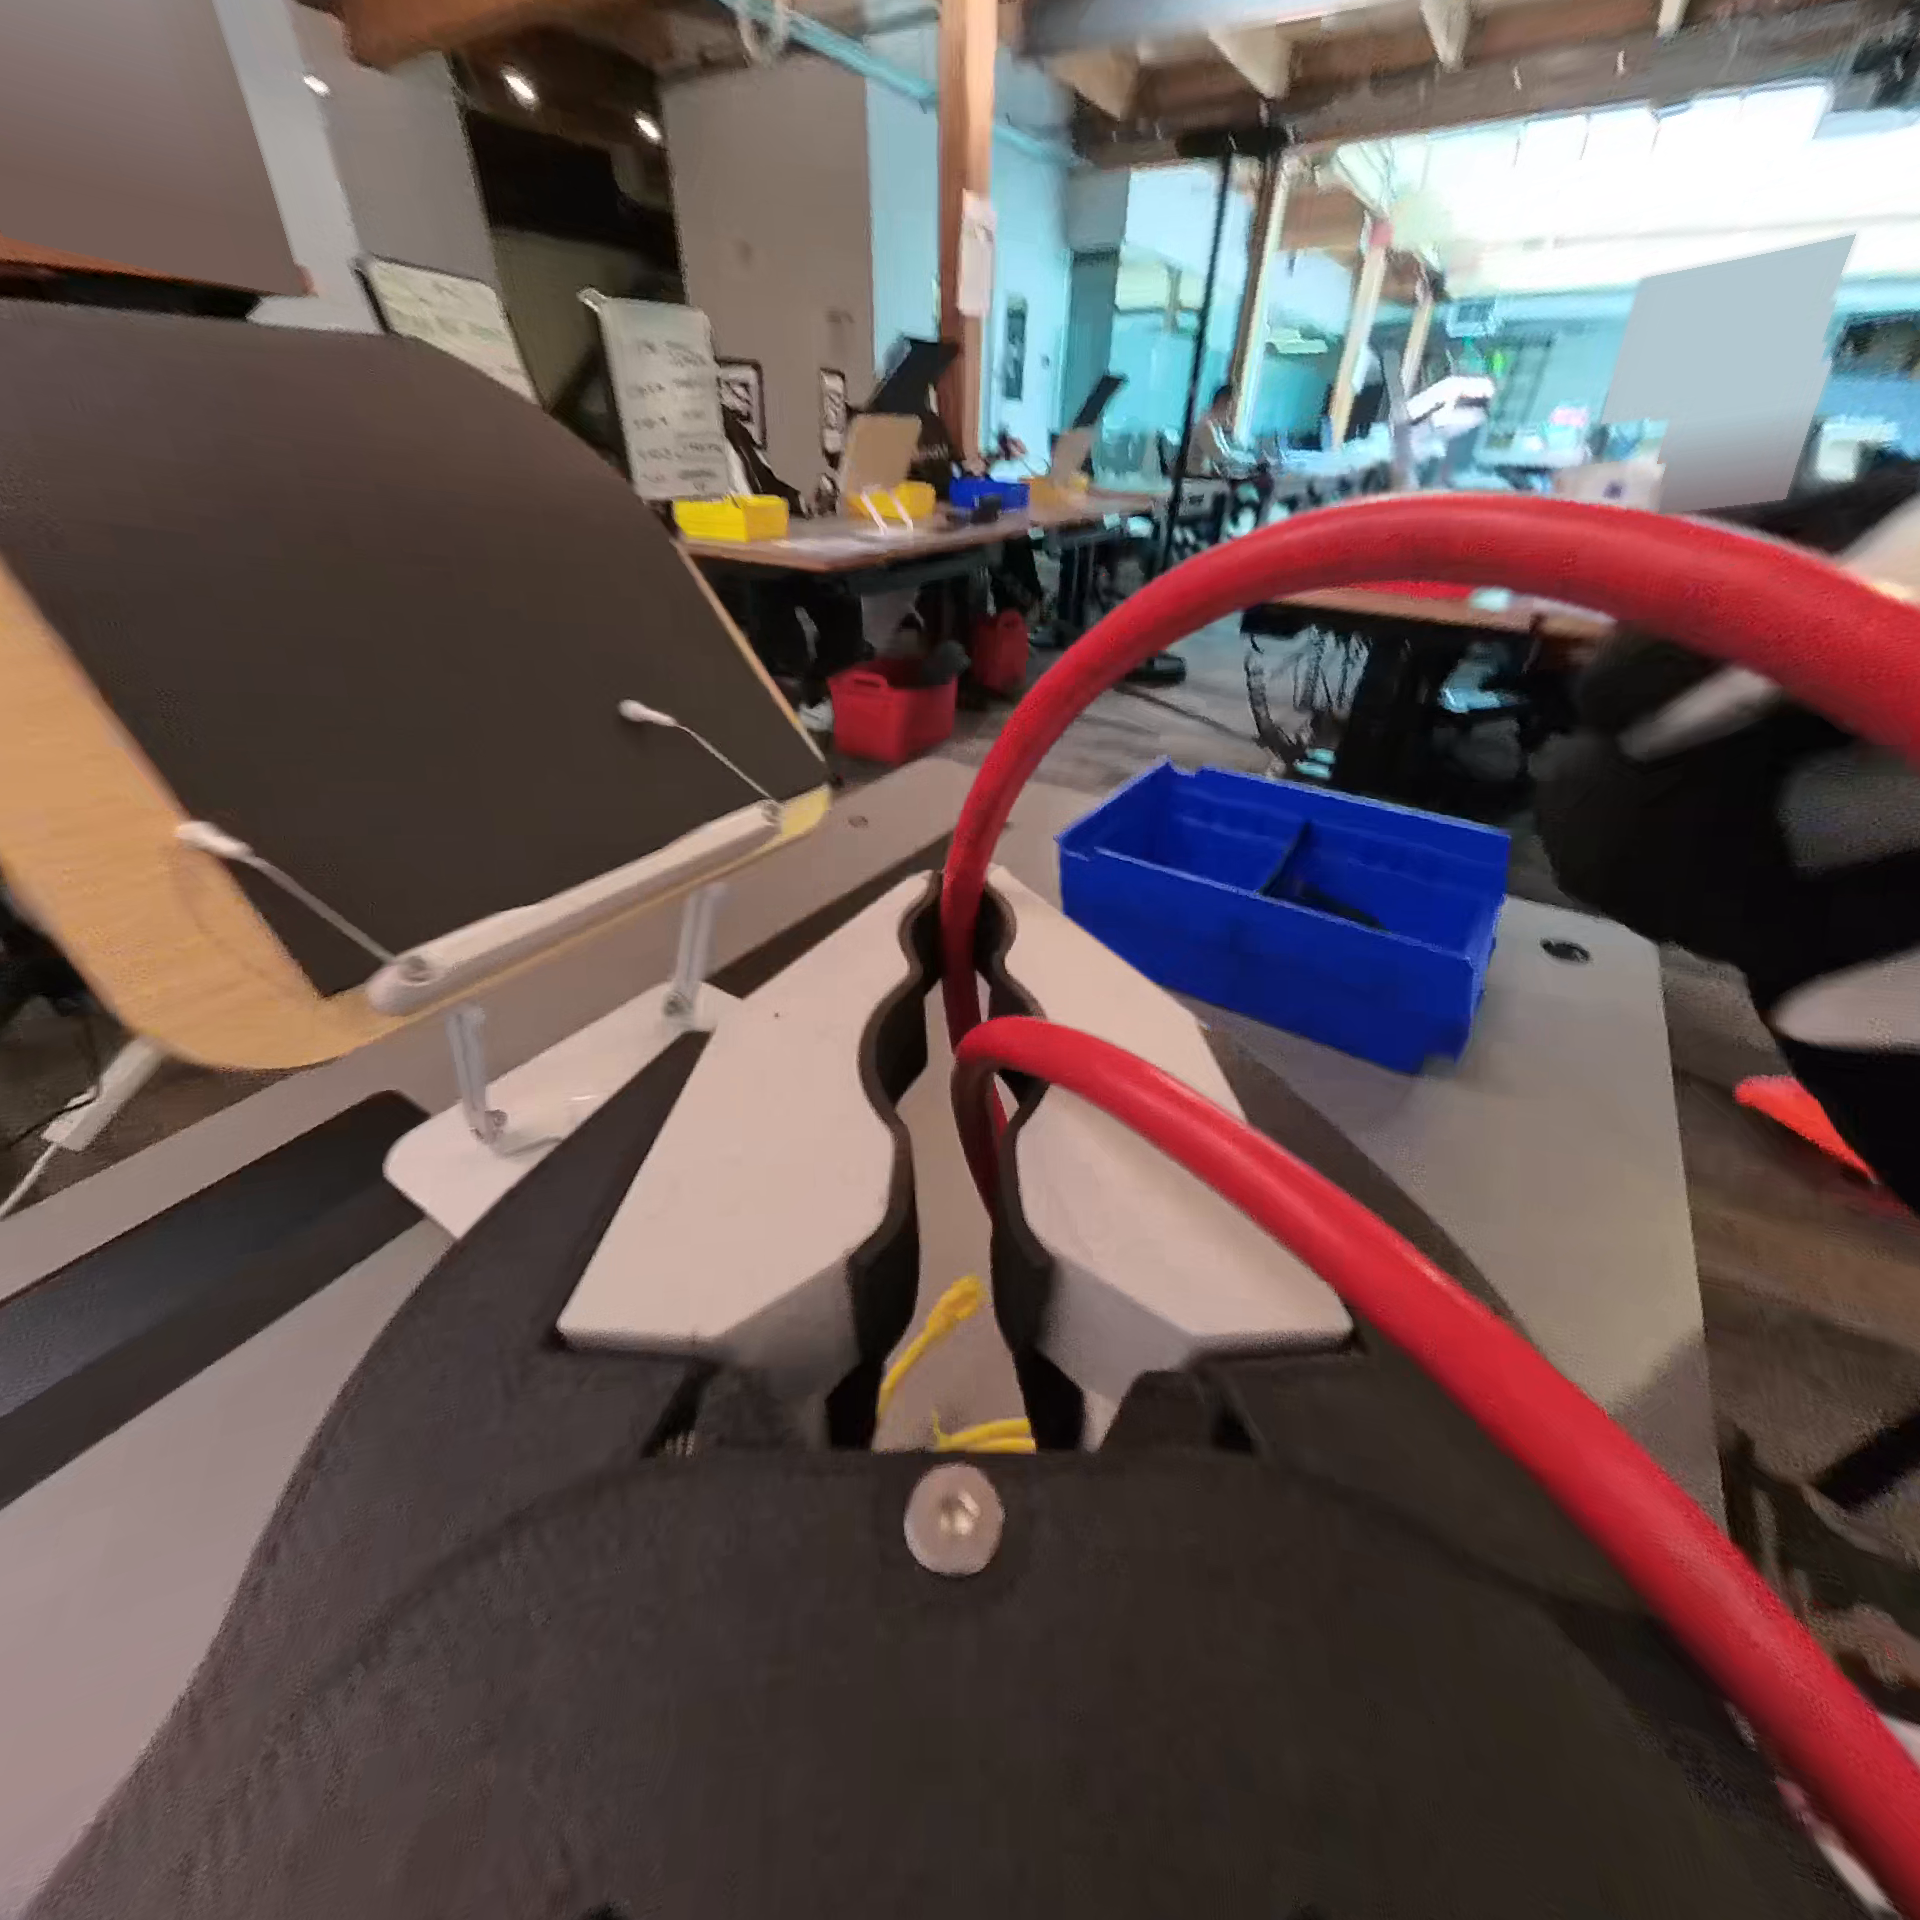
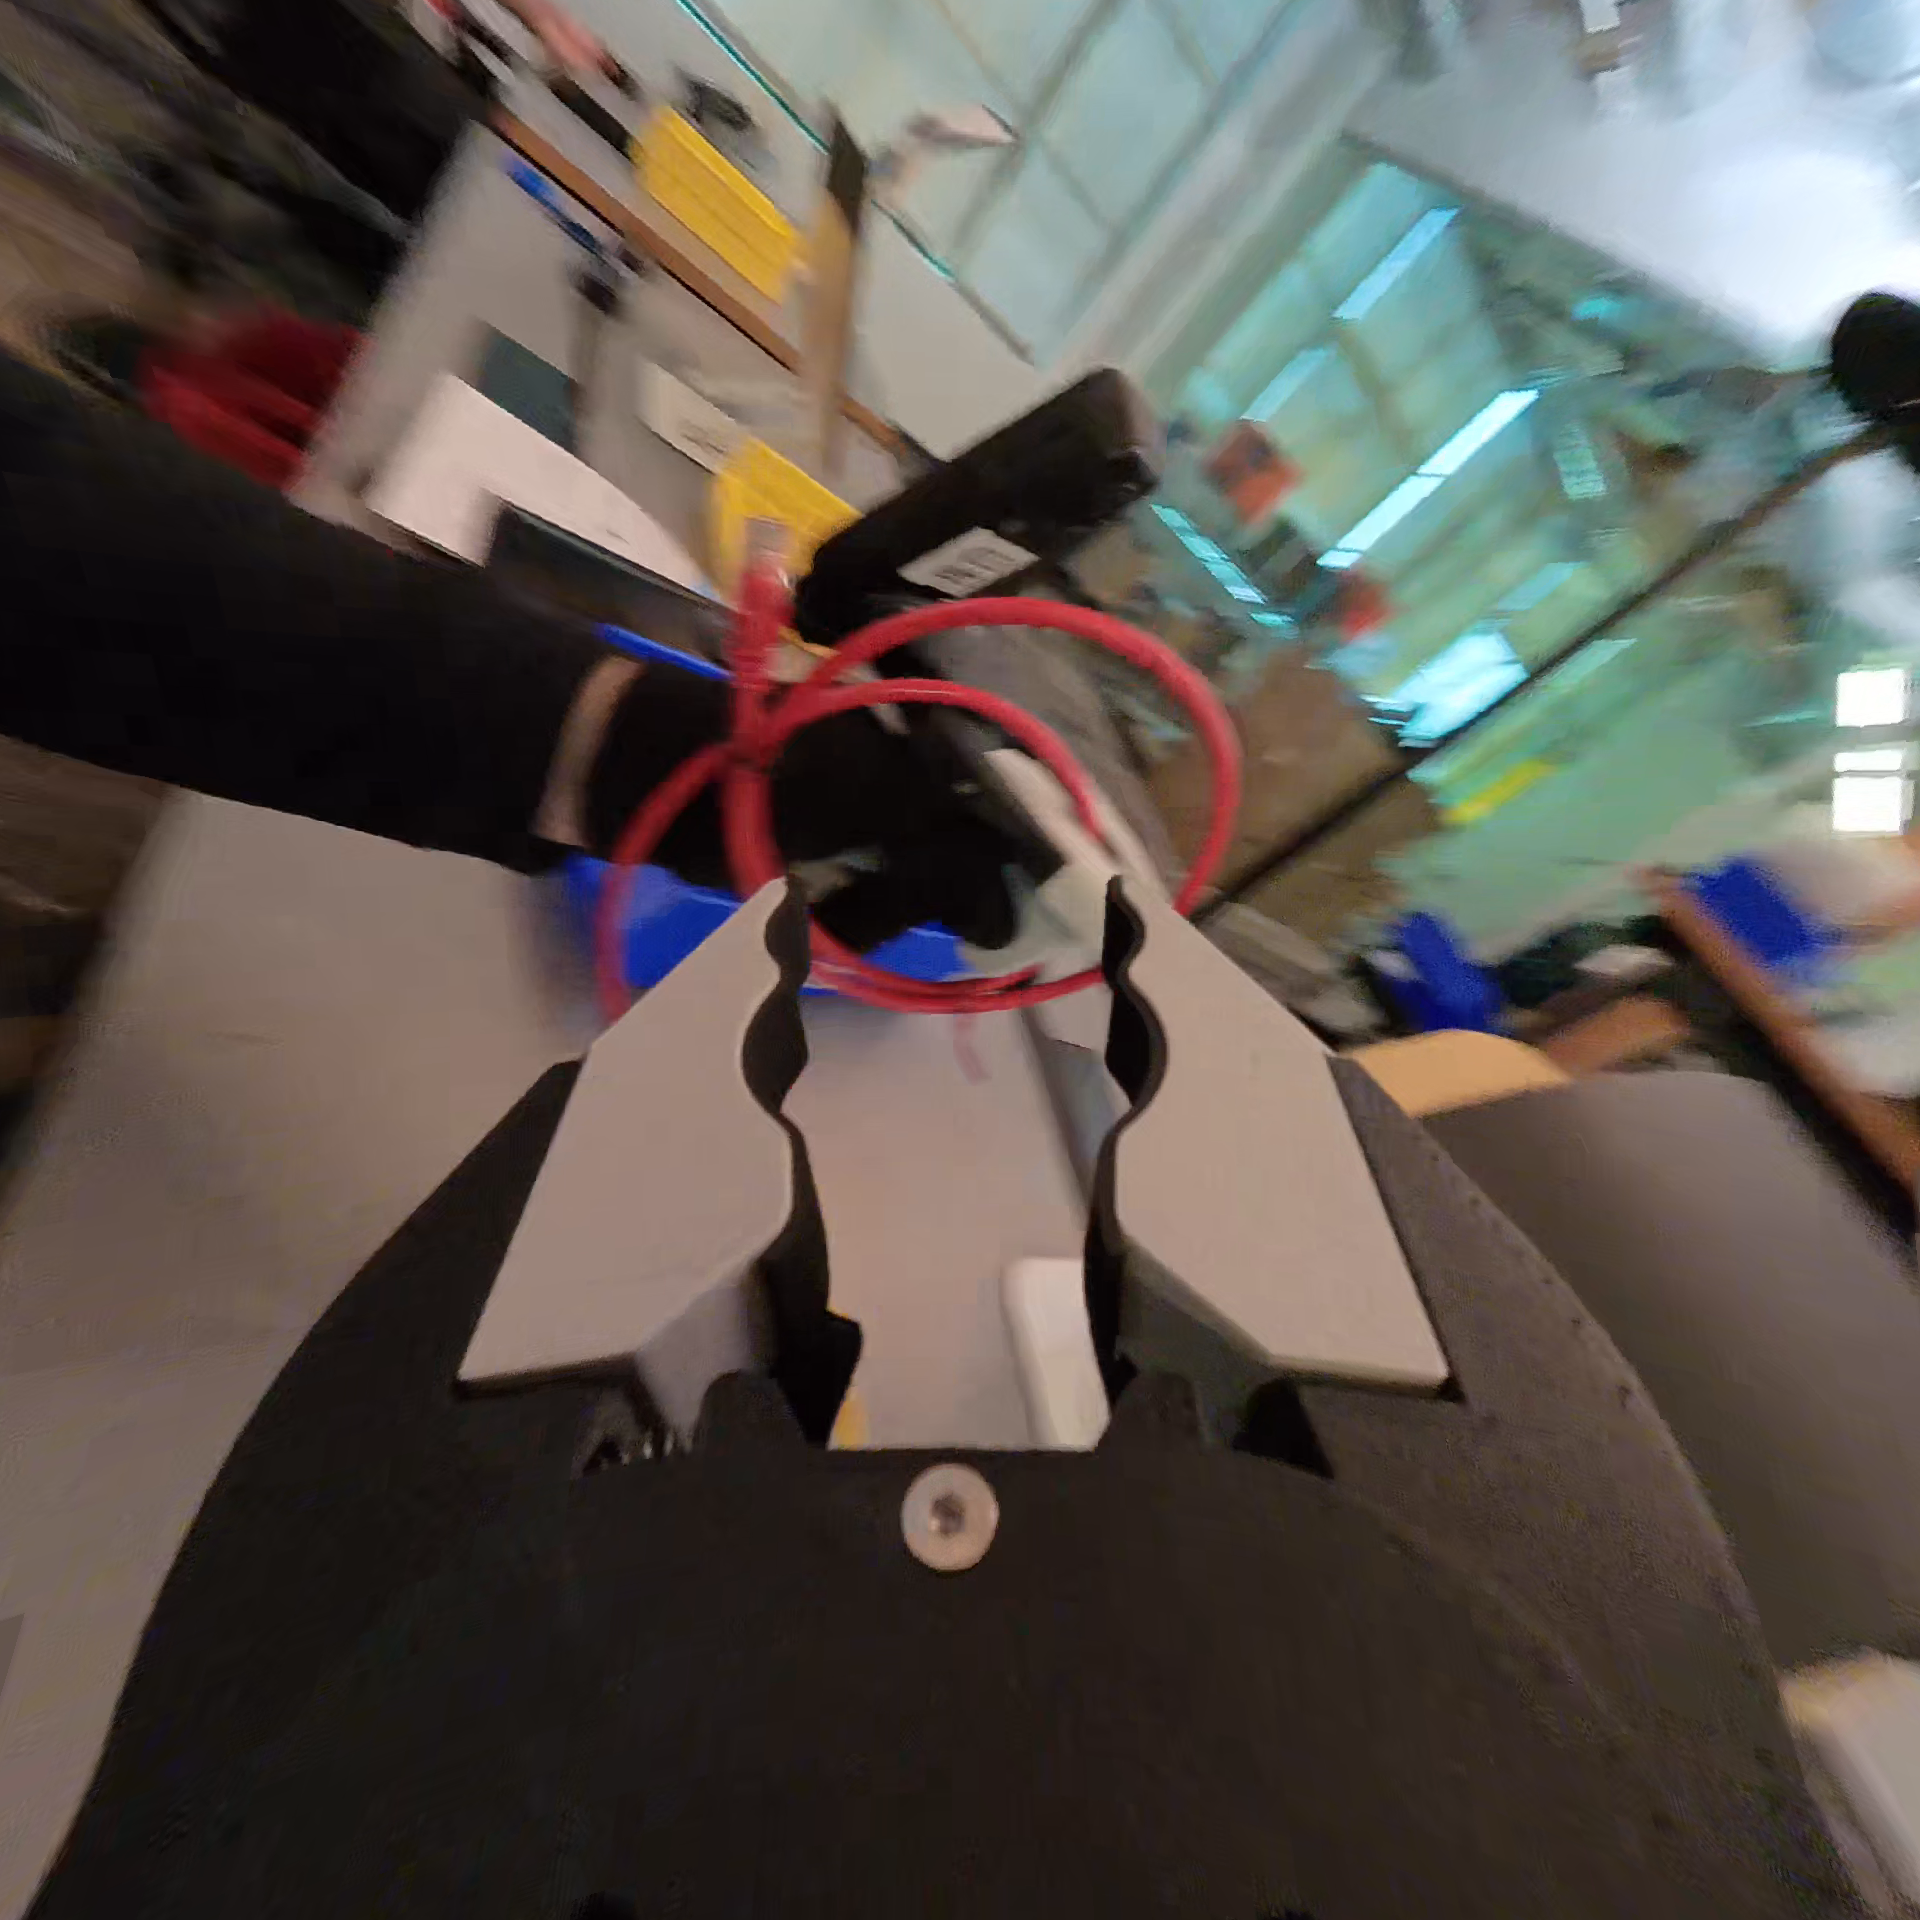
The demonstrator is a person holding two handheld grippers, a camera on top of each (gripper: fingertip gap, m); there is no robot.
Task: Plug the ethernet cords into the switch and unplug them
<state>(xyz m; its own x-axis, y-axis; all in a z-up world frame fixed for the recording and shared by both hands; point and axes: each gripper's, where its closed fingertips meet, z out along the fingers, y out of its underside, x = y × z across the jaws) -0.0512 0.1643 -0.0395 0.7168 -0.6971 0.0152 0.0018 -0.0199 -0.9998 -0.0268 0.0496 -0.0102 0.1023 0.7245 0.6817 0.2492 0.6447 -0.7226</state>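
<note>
Your left gripper is clamped on the red ethernet cord, which loops up and right from its fingertips. A blue bin sits on the grey table far right of it. Your right gripper stands parted, holding nothing; beyond it the coiled cord hangs, plug uppermost. The switch cannot be identified.

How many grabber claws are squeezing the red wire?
1. The left gripper is shut on the red cord near its fingertips. The right gripper is open, with the cord's loops beyond it.
</note>
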